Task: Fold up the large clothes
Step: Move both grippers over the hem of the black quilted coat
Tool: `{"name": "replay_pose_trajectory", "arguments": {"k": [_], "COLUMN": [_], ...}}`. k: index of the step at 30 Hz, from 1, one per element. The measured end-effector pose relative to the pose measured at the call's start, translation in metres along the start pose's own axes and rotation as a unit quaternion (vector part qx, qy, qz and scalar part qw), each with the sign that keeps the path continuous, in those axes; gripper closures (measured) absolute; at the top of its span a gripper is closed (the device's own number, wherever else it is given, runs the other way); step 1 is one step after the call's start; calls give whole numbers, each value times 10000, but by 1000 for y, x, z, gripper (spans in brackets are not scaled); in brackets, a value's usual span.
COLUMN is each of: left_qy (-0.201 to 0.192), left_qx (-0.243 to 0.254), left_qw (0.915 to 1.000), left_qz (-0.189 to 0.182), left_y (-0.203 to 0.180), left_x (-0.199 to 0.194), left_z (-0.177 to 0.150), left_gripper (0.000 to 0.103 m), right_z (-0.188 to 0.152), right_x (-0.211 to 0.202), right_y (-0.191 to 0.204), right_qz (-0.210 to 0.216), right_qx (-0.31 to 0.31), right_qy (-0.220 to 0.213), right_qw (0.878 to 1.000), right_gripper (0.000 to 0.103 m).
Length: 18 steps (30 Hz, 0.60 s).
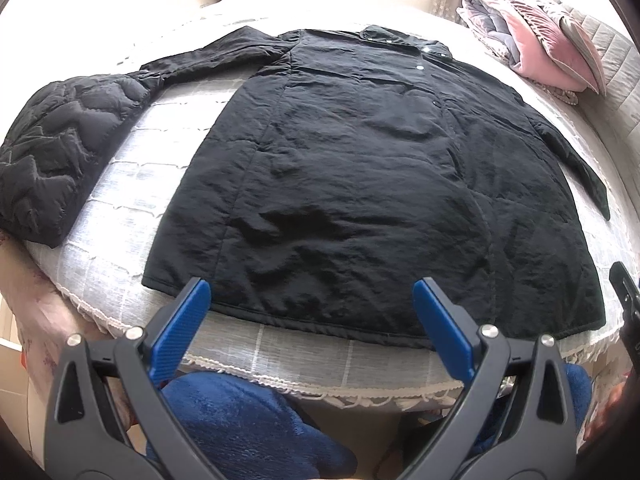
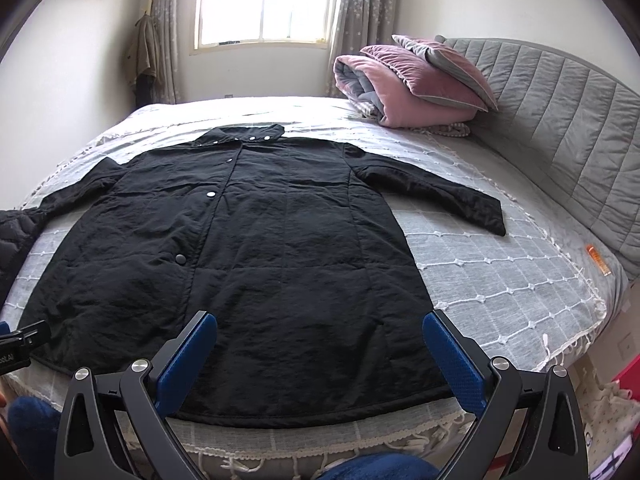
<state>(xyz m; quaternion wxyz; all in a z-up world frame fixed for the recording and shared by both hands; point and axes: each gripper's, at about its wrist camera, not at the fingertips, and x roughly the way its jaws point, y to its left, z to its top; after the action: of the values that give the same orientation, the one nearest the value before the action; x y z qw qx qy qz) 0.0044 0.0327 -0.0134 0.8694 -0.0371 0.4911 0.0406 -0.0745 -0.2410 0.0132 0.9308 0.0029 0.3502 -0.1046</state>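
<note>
Black coat (image 2: 248, 264) apparently beyond spread jaws.

Orange tag (image 2: 597, 265) on the mattress edge: print perhaps there, unreadable.

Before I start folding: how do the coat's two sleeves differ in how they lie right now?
The right sleeve lies flat and straight on the bedspread, angled out from the coat's body, cuff in plain view. The left sleeve runs out toward the bed's edge, and its end meets a second, quilted black garment, so its cuff is hard to make out. Both are black and spread outward, neither folded in yet.
</note>
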Motion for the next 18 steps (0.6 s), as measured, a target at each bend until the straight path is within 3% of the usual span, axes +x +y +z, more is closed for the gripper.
{"name": "replay_pose_trajectory", "arguments": {"k": [8,18], "left_qy": [75,131], "left_qx": [204,24], "left_qw": [9997,9999], "left_qz": [138,77], "left_y": [-4,12], "left_x": [0,10], "left_z": [-5,-7], "left_gripper": [2,2], "right_z": [-1,-4], "right_x": [-2,5], "right_y": [4,3], "right_qz": [73,132], "right_qx": [-37,-8], "right_qy": [-38,63], "right_qw": [10000,9999], "right_gripper": [0,0]}}
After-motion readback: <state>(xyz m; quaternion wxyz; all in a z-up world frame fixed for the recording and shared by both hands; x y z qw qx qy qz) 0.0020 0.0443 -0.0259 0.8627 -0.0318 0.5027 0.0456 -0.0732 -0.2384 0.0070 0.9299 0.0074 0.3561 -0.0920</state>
